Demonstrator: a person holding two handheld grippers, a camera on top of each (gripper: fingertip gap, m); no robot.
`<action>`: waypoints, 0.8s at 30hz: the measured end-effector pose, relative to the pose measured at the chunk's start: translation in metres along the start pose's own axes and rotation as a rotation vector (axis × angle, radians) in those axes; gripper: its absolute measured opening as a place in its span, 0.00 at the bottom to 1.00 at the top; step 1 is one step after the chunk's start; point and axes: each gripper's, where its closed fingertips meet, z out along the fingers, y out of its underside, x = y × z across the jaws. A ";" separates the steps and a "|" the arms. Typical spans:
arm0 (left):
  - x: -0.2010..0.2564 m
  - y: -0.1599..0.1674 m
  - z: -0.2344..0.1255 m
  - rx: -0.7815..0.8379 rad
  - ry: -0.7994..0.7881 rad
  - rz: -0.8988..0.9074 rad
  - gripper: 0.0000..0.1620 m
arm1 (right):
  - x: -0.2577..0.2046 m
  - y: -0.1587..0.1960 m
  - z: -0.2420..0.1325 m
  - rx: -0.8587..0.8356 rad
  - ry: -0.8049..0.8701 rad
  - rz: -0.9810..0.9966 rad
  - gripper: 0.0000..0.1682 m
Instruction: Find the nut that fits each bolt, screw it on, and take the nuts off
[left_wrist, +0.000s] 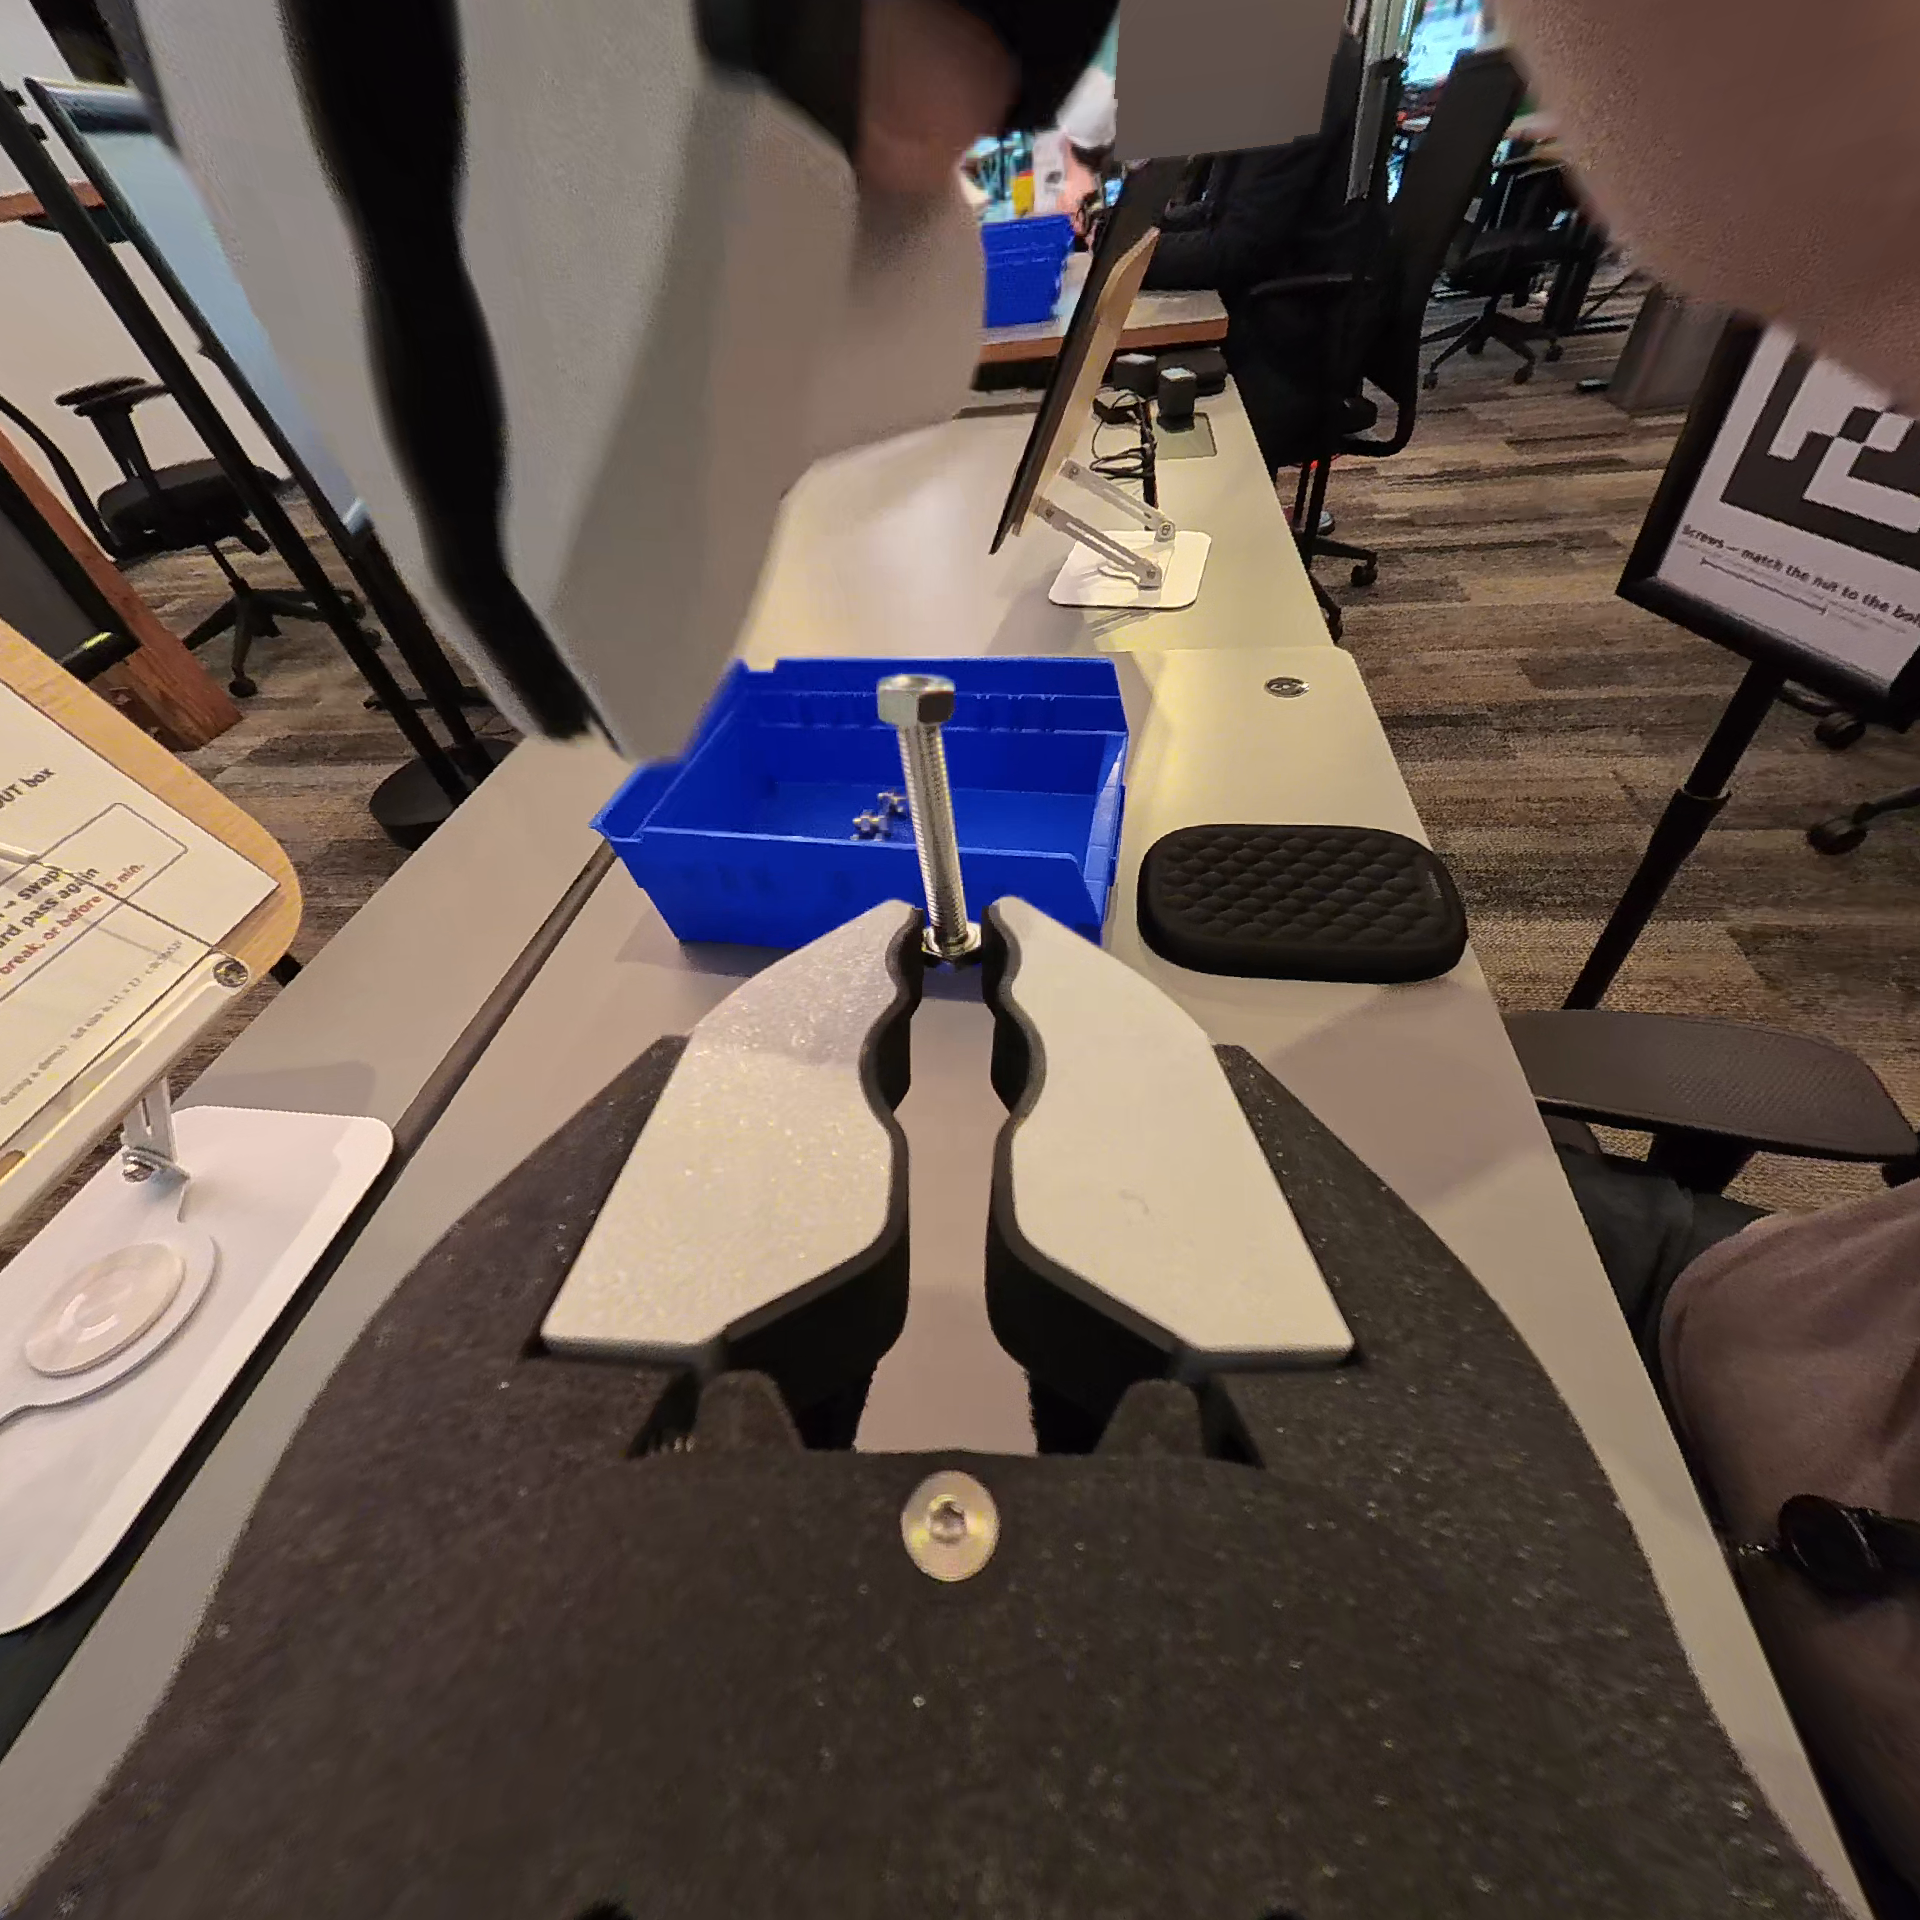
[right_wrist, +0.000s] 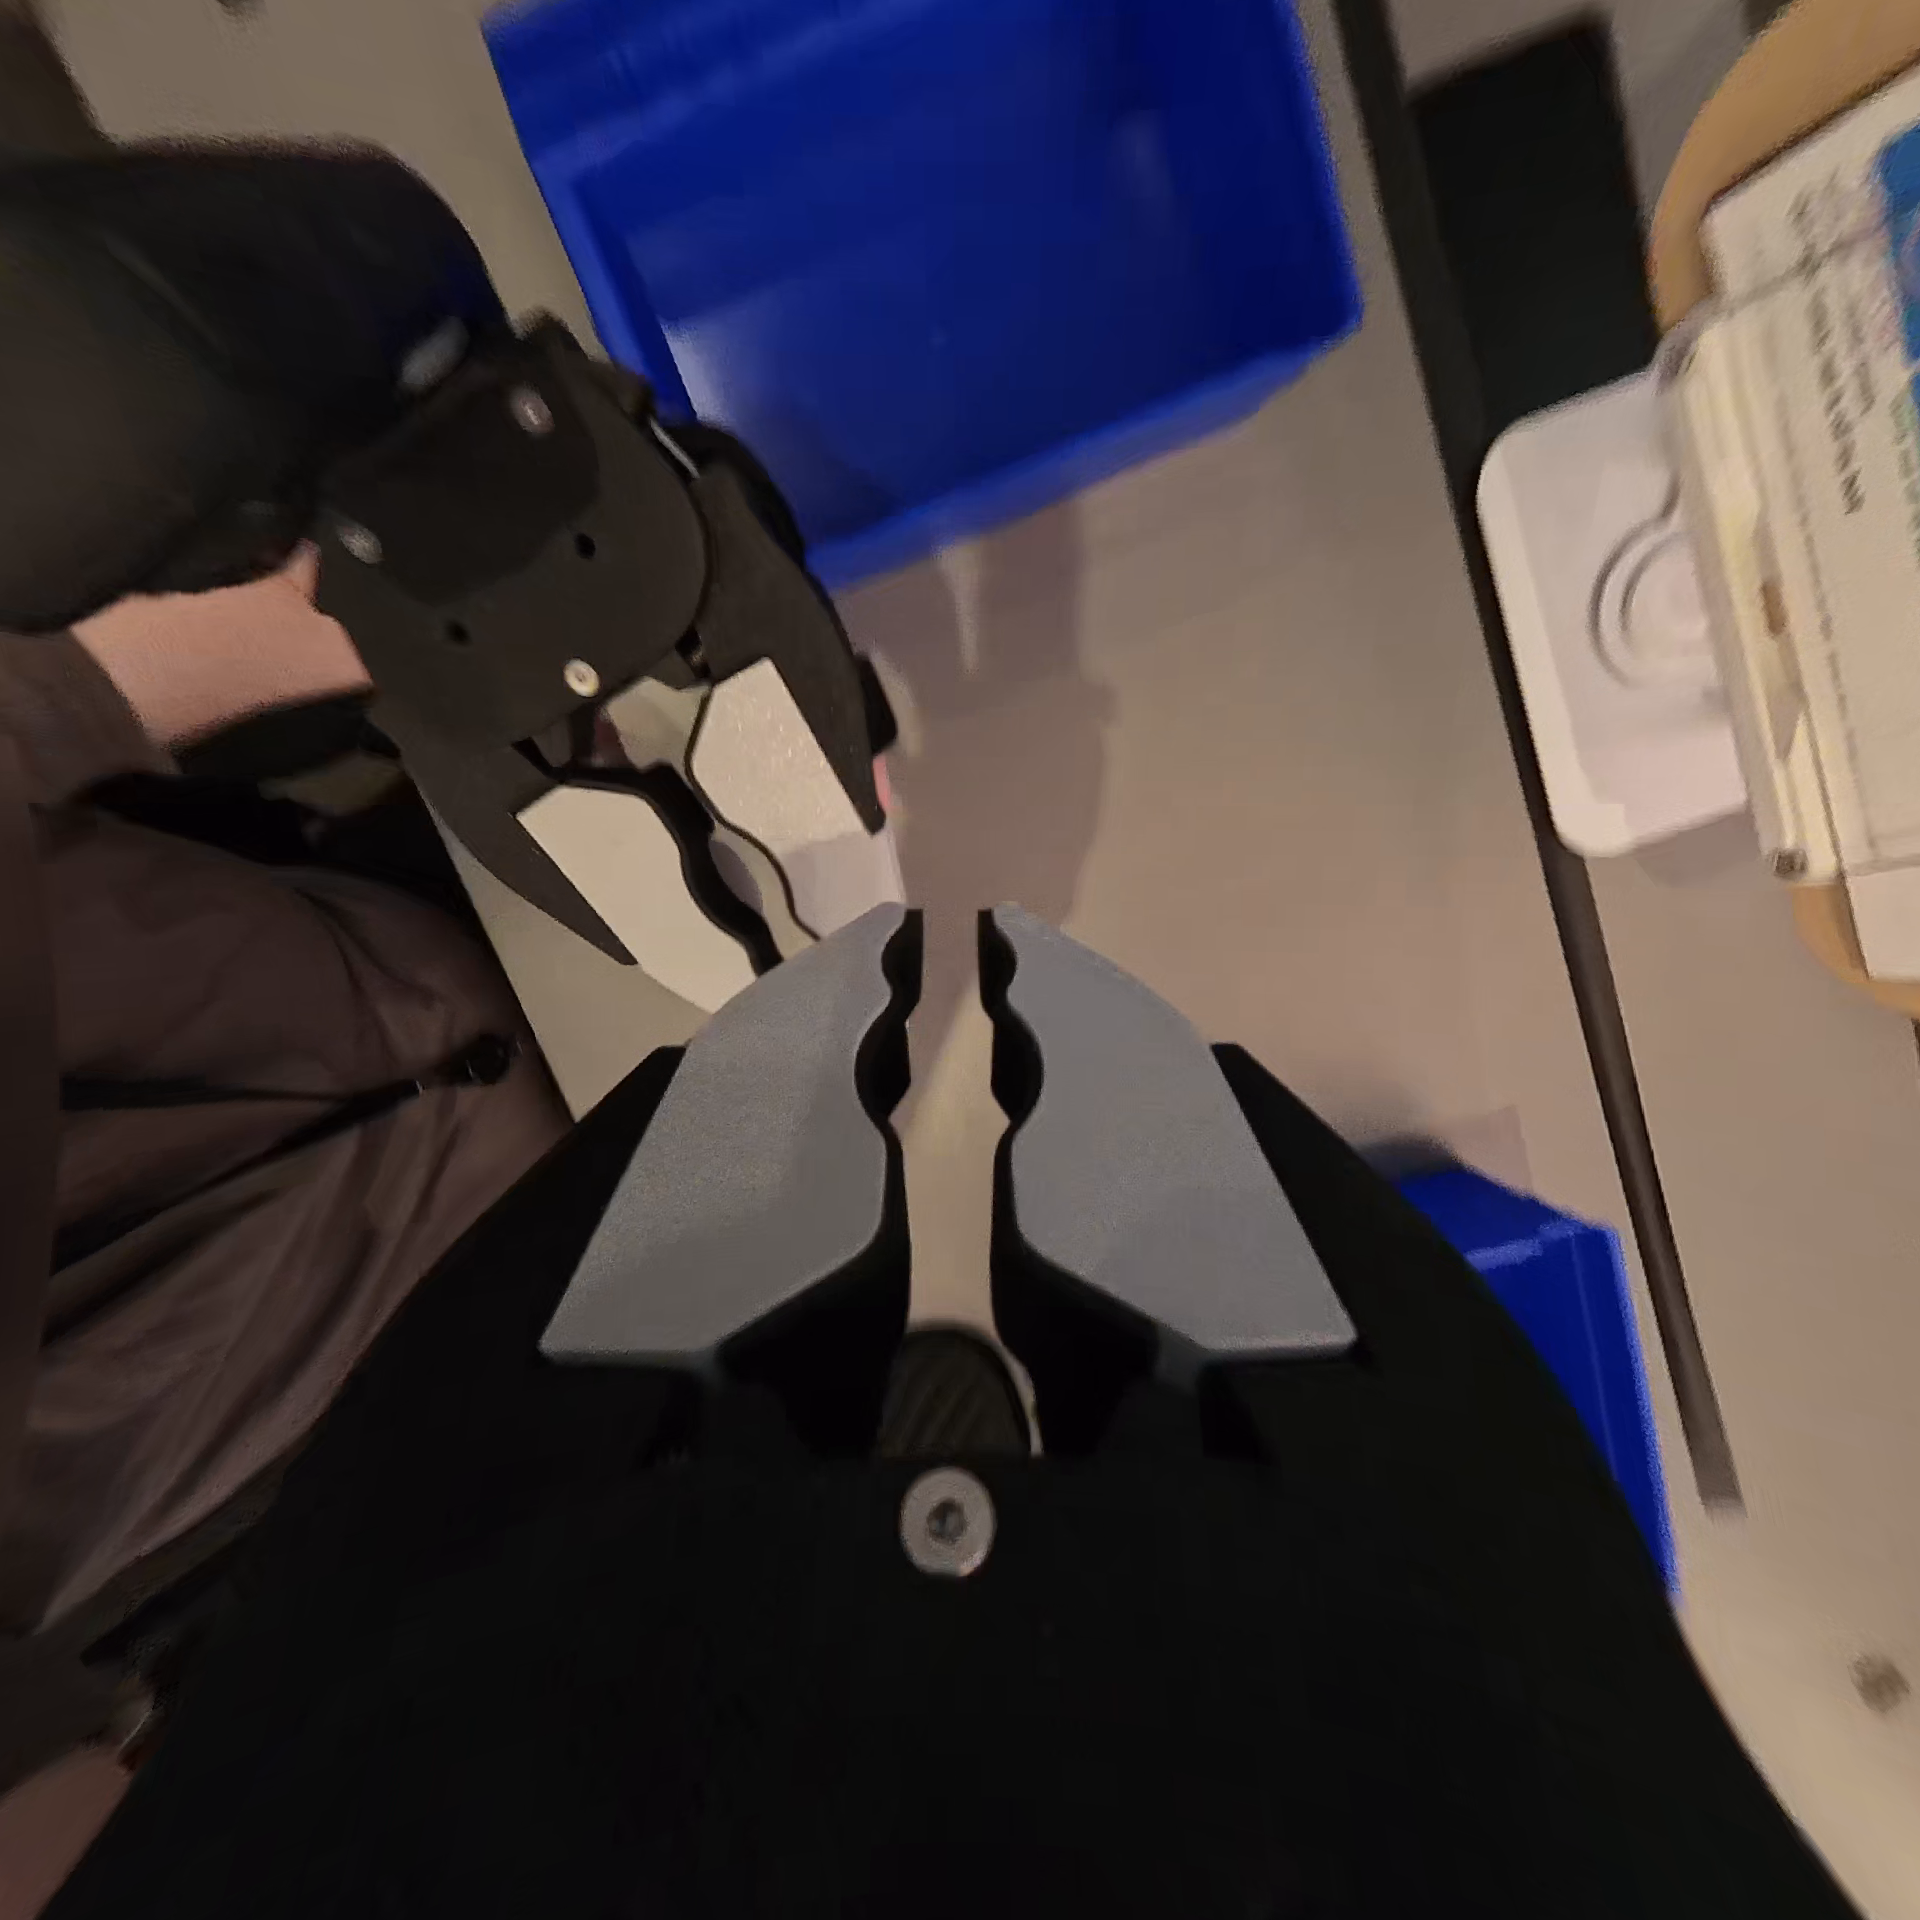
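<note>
Spanning an office, grey desk (left_wrist: 1299, 748) bears blue bin (left_wrist: 790, 883), black pad (left_wrist: 1299, 899)

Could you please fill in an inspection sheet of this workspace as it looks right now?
Surface: grey desk, mostly bare beside the bin.
Job's things: long silver bolt upright, head up, with a nut at its lower end; small metal parts in the blue bin.
Clutter: black padded rest; two sign stands.
Grippers: left gripper shut on the bolt's lower end; right gripper holds nothing, fingers slightly apart, view blurred.
Cables: dark cables at the desk's far end.
Surroundings: office chairs, carpet, a second blue bin far back.
</note>
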 end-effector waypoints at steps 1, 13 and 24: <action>0.002 -0.001 0.000 0.002 0.009 -0.002 0.06 | 0.002 -0.006 -0.008 0.094 -0.023 -0.001 0.07; 0.024 -0.015 0.003 0.126 0.182 -0.042 0.06 | 0.001 0.061 -0.081 1.330 -0.405 -0.193 0.19; 0.028 -0.005 0.019 0.102 0.204 -0.031 0.06 | -0.030 0.067 -0.051 1.339 -0.338 -0.351 0.16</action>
